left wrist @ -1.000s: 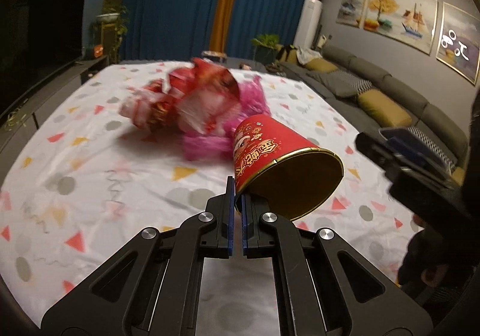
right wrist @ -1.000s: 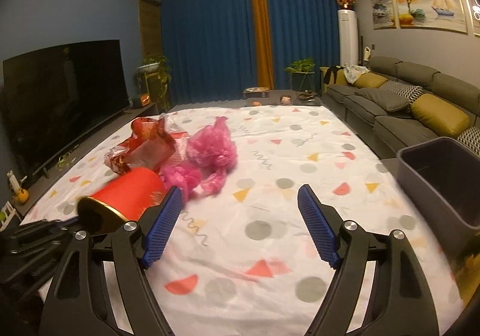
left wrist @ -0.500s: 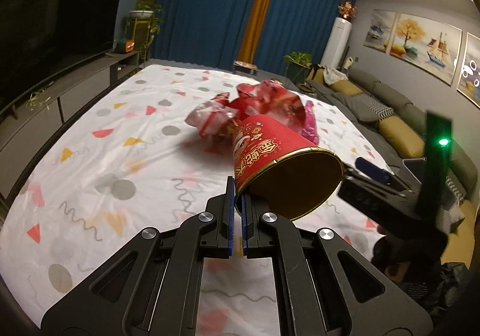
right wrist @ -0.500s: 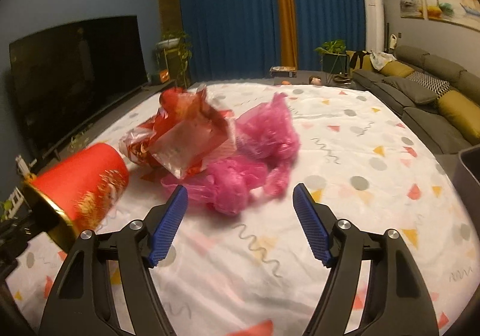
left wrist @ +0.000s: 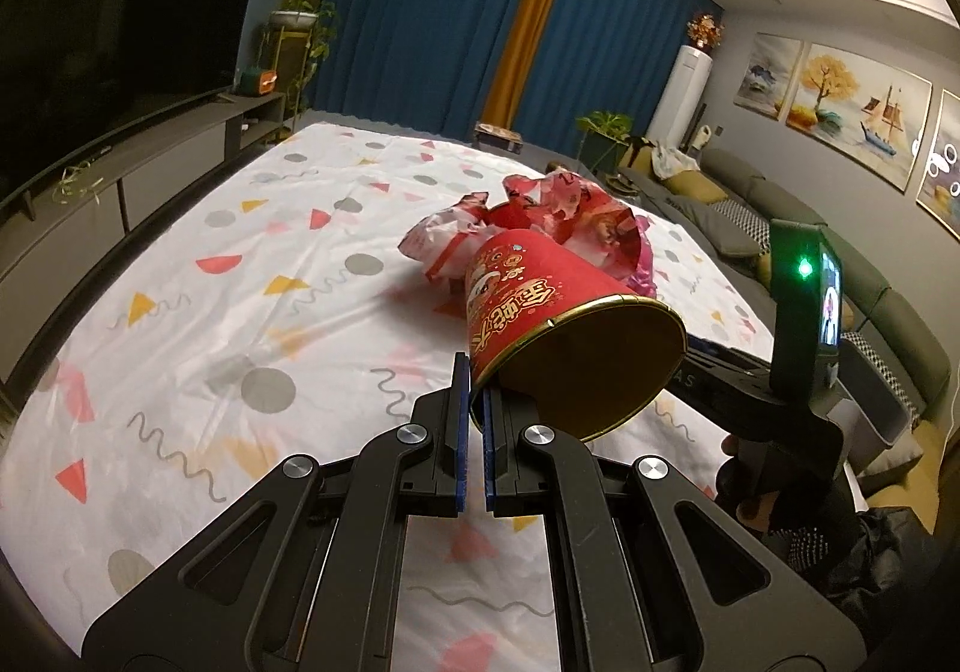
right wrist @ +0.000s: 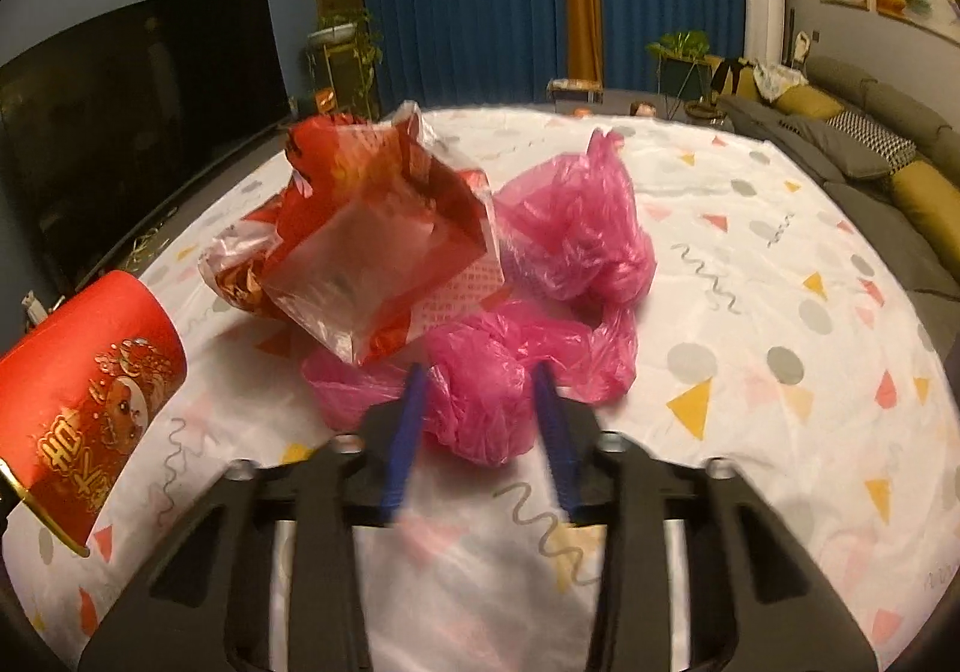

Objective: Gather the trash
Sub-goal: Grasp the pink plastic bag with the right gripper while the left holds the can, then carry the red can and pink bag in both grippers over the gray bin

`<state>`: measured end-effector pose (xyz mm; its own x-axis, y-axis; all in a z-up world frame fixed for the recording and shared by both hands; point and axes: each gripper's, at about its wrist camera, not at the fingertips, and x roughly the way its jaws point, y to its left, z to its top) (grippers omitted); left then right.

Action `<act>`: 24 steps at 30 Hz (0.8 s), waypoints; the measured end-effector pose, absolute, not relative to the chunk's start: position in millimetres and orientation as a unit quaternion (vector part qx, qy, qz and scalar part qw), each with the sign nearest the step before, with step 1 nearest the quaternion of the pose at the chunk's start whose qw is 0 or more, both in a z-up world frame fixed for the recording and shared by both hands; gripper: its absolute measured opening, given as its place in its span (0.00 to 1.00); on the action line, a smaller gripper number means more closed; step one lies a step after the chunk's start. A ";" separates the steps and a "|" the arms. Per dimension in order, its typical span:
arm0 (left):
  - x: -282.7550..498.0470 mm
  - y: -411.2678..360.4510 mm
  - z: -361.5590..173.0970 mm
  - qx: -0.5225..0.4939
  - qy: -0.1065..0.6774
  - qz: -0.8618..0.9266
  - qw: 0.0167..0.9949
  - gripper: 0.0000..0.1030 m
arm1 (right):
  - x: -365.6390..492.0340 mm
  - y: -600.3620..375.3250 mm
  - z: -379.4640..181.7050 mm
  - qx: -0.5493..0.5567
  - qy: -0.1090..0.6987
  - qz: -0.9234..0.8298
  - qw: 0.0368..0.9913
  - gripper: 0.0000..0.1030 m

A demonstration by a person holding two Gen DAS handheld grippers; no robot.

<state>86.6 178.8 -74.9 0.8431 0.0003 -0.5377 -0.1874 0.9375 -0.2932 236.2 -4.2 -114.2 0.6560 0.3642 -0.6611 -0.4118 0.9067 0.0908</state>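
Left tongs (left wrist: 474,402): pressed together on rim of red paper cup (left wrist: 540,312), blue pads pinching cup wall at lower edge of mouth. Cup held tilted, off the surface, gold-lined opening toward camera, gold characters and cartoon print on side. Same cup at far left of right wrist view (right wrist: 84,396), raised, gold rim at bottom left.

Surface (left wrist: 240,276): white cloth with grey dots, red and yellow triangles, grey squiggles. TV (left wrist: 108,24) dark on grey cabinet along left edge of room.

Centre of cloth: trash pile. Crumpled red-and-clear wrapper (right wrist: 372,240) on left of pile, partly standing up, printed red panels and a clear window. Pink plastic bag (right wrist: 540,300) just right of wrapper and touching it, bunched, one lobe toward far side, another lobe near camera.

Right tongs (right wrist: 480,420): partly spread, motion-blurred, blue pads either side of near lobe of pink bag. Contact with bag not certain; cannot tell whether any grip yet. Right tool body seen from left wrist view at right, black, with green light lit (left wrist: 804,269).

Far right: grey sofa (right wrist: 888,132) with yellow cushions, paintings on wall above. Blue curtains (left wrist: 444,0) with orange strip across back wall, white standing unit beside them.
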 end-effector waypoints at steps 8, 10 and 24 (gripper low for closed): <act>86.4 175.7 -74.0 -0.165 0.278 0.050 0.945 0.03 | 215.2 -19.0 -107.2 -0.040 0.326 0.215 0.920 0.17; 86.8 174.3 -73.9 -0.164 0.278 0.049 0.945 0.03 | 203.7 -29.2 -101.7 -0.036 0.316 0.218 0.923 0.17; 81.7 125.4 -61.6 -0.135 0.275 0.023 0.952 0.03 | 145.1 -107.6 -68.5 0.016 0.266 0.205 0.942 0.17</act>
<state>81.7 125.4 -61.6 0.8477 -0.0305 -0.5296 -0.1184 0.9623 -0.2448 145.1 -107.6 -68.5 0.7743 0.3940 -0.4951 -0.3767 0.9158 0.1396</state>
